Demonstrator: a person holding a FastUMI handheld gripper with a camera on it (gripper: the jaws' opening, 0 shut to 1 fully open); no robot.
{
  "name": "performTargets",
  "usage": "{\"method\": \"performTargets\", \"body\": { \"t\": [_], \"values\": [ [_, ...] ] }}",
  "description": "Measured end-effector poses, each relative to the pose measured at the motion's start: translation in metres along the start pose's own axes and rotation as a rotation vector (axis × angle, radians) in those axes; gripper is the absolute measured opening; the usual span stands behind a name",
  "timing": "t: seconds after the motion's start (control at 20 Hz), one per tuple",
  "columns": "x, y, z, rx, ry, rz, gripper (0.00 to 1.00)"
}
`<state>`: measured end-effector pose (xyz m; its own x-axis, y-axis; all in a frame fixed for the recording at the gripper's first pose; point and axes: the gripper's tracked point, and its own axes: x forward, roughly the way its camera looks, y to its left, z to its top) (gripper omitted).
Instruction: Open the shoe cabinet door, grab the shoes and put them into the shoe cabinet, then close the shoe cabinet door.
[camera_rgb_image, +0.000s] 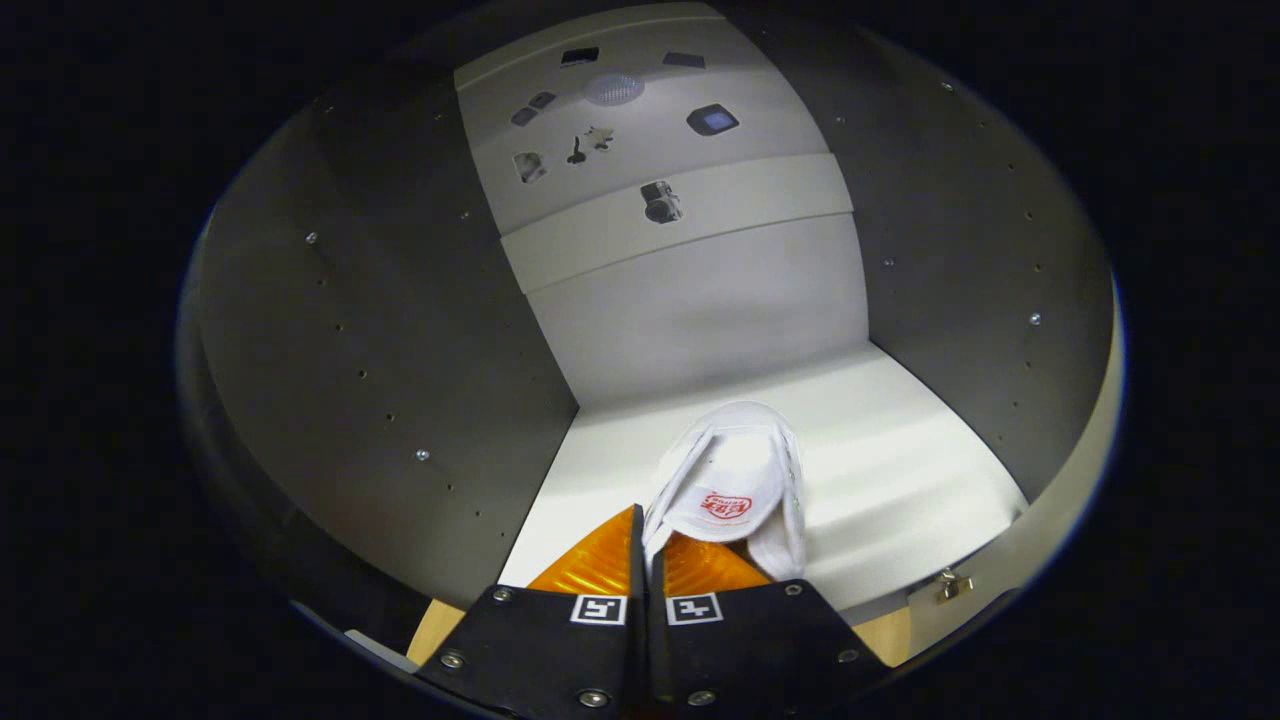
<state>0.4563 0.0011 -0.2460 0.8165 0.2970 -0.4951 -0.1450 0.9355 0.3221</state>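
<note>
The hand-held gripper has its fingers pressed nearly together, pinching the edge of a white fabric slipper above the pale cabinet shelf.

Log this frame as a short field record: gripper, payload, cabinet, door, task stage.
gripper: gripper, fingers closed together, pinching the near edge of the slippers
payload: pair of white slippers with a red logo, stacked, just ahead of the fingers
payload position: inside the shoe cabinet, over its white shelf; whether they rest on it or hang just above, cannot tell
cabinet interior: grey side walls, pale back panel
door: open; a hinge shows on the front edge beside the fingers
task stage: slippers in the cabinet, not yet released; door not yet closed
</note>
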Motion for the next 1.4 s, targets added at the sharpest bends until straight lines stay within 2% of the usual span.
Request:
{"method": "performTargets", "body": {
  "t": [0.3, 0.55, 0.7, 0.8, 0.85, 1.05, 1.4],
  "values": [
    [0.040, -0.004, 0.018, -0.034, 0.004, 0.026, 0.00],
    [0.056, -0.006, 0.022, -0.027, 0.007, 0.029, 0.01],
    [0.052, -0.008, 0.023, -0.038, -0.006, -0.007, 0.08],
    [0.041, -0.002, 0.023, -0.024, -0.008, -0.007, 0.23],
    [0.034, 0.001, 0.023, -0.027, -0.014, -0.008, 0.35],
    [0.000, 0.012, 0.019, -0.048, -0.028, -0.025, 0.63],
    [-0.087, 0.029, 0.004, -0.076, -0.106, -0.102, 0.86]
  ]
}}
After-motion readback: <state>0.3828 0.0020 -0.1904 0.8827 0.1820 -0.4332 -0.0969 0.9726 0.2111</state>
